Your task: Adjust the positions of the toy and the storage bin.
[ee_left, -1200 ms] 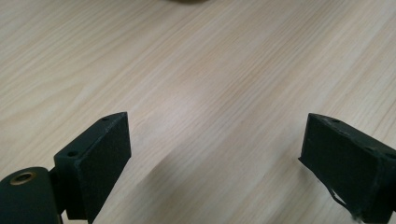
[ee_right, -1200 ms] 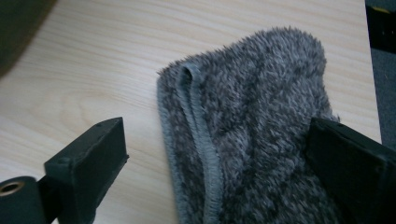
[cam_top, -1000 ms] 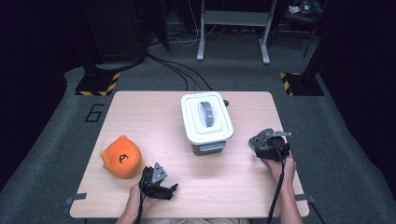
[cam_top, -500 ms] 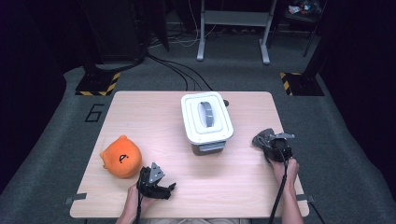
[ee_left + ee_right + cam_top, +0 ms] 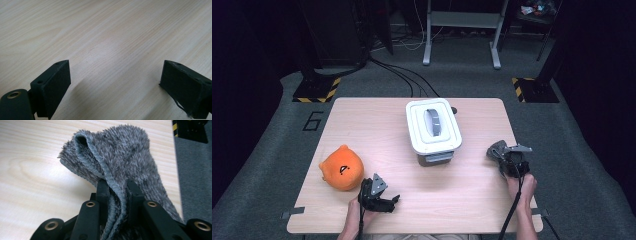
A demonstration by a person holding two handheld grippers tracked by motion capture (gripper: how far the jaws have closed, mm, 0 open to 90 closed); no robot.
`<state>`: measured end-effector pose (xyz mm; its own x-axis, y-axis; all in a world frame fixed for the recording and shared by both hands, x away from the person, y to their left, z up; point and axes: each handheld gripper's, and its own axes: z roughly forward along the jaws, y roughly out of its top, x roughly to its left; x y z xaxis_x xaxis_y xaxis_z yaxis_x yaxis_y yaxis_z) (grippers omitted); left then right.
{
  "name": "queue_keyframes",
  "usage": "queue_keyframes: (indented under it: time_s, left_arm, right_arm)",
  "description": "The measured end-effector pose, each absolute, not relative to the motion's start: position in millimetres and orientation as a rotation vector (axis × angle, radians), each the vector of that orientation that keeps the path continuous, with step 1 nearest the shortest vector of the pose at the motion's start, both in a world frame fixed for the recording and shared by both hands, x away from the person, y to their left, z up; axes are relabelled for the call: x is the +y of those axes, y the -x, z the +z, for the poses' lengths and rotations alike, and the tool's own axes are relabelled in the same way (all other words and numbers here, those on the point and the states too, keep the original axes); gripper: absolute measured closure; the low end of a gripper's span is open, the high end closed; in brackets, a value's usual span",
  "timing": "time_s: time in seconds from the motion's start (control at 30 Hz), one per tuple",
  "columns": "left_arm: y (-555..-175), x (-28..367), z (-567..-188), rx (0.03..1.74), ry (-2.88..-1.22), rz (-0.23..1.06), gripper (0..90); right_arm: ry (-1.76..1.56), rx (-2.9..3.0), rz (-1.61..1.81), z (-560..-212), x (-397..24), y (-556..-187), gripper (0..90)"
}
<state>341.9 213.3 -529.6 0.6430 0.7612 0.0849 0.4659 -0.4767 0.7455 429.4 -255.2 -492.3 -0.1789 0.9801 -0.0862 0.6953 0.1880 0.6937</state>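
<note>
High view: a white lidded bin [image 5: 433, 131] stands at the table's [image 5: 377, 115] centre, its grey-handled lid shut, so I cannot tell its contents. At about four o'clock from it, near the table's right edge, the right gripper [image 5: 506, 159] has just closed its jaws and pinches a grey fuzzy cloth [image 5: 117, 162]. At seven o'clock, the left gripper [image 5: 384, 200] rests with jaws spread, empty, beside an orange plush toy [image 5: 341, 168].

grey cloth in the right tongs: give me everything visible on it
The grey cloth looks like fluffy, mottled microfibre with a stitched, lighter hem. It is bunched and folded, its hem pinched between the jaws of the right tongs, which have just closed on it. It sits near the table's right edge, with its far end resting on the wood.
</note>
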Motion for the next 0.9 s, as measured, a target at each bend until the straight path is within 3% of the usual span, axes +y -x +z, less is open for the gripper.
queue_keyframes:
  time_s: [0.37, 0.9]
  left_arm:
    - [-342.7, 213.8, -529.9, 0.955, -2.151, 0.536, 9.0]
    - [-342.9, 213.8, -530.0, 0.959, -2.149, 0.535, 9.0]
  right_arm:
    - [-1.528, 1.924, 0.715, -477.4, -248.6, -382.0, 75.8]
    - [-1.577, 1.948, 0.710, -491.2, -239.9, -339.3, 75.6]
